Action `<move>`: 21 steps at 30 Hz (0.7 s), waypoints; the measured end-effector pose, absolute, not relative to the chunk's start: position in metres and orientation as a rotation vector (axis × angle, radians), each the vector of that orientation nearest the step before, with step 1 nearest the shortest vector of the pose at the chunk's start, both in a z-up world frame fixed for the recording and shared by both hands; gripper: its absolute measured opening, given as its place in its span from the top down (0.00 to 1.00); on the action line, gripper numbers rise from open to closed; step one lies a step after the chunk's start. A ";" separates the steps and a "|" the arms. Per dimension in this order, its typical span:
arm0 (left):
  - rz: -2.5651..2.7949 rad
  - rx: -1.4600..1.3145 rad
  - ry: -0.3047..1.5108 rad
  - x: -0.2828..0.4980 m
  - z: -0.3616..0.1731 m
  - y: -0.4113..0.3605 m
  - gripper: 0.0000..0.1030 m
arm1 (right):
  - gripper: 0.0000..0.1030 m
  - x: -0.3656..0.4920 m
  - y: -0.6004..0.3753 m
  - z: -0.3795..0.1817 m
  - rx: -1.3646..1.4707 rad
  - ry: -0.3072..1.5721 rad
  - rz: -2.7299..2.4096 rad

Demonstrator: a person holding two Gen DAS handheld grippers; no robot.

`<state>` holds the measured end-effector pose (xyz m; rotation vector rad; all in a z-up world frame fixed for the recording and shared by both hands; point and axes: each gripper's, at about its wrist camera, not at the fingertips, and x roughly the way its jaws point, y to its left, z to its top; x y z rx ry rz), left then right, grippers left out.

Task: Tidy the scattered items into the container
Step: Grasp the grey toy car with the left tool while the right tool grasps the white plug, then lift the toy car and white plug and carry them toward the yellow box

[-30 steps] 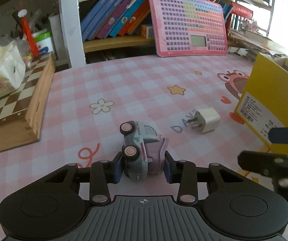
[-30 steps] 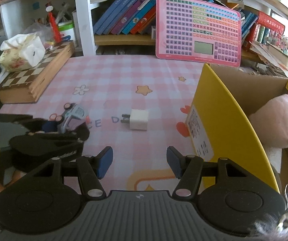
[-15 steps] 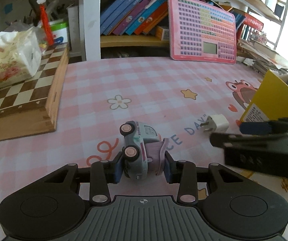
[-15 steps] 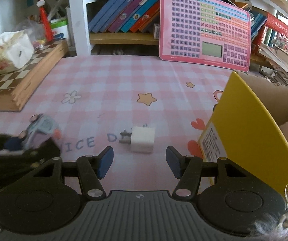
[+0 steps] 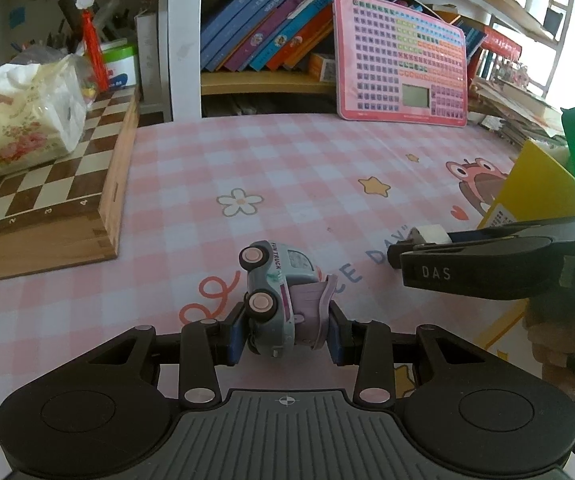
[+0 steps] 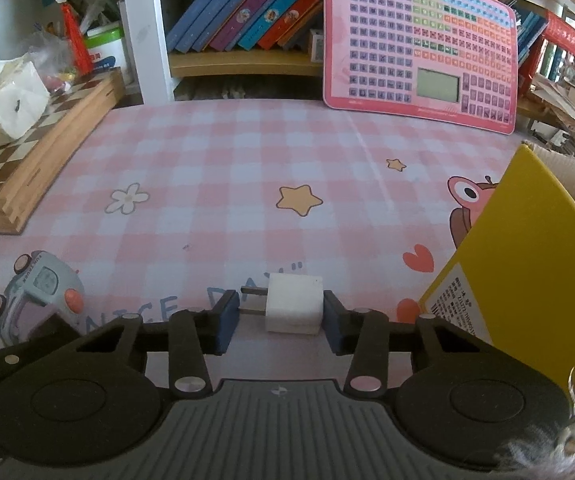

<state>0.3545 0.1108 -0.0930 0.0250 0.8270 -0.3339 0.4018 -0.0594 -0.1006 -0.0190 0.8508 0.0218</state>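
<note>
Charger point(image 6: 294, 308) lay crosswise between the right tongs point(image 6: 281, 316), prongs toward their left pad, whose jaws had just been closing with a gap left, while the left tongs point(image 5: 285, 334) pinched the toy car point(image 5: 277, 296).

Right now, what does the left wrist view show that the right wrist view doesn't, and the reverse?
Left wrist view only: the left hand-held gripper clamped on the tipped toy truck.

Right wrist view only: the right hand-held gripper with its jaws just closing around the white charger plug; the left pad is short of the prongs.

Both: truck, plug, yellow box, chessboard, pink keyboard toy.
</note>
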 end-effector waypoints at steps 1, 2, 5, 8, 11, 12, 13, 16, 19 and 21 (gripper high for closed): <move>-0.334 0.026 0.826 0.355 -0.092 0.111 0.64 | 0.60 0.402 -0.060 -0.100 -0.020 0.853 0.023; -0.335 0.026 0.823 0.355 -0.092 0.111 0.64 | 0.60 0.401 -0.060 -0.100 -0.021 0.853 0.021; -0.339 0.024 0.811 0.354 -0.087 0.111 0.64 | 0.60 0.399 -0.061 -0.097 -0.017 0.840 0.024; -0.347 0.025 0.807 0.353 -0.084 0.110 0.64 | 0.60 0.394 -0.061 -0.092 -0.017 0.834 0.036; -0.364 0.035 0.802 0.349 -0.082 0.107 0.64 | 0.60 0.388 -0.061 -0.086 -0.009 0.832 0.045; -0.368 0.035 0.800 0.348 -0.080 0.107 0.64 | 0.60 0.385 -0.060 -0.084 -0.006 0.831 0.049; -0.372 0.031 0.797 0.346 -0.078 0.107 0.64 | 0.60 0.382 -0.060 -0.081 -0.005 0.828 0.053; -0.379 0.019 0.788 0.340 -0.072 0.108 0.64 | 0.60 0.370 -0.059 -0.073 -0.010 0.813 0.073; -0.389 0.032 0.772 0.330 -0.065 0.110 0.64 | 0.60 0.357 -0.057 -0.064 -0.010 0.804 0.095; -0.392 0.049 0.761 0.323 -0.061 0.110 0.64 | 0.60 0.347 -0.058 -0.060 -0.015 0.797 0.104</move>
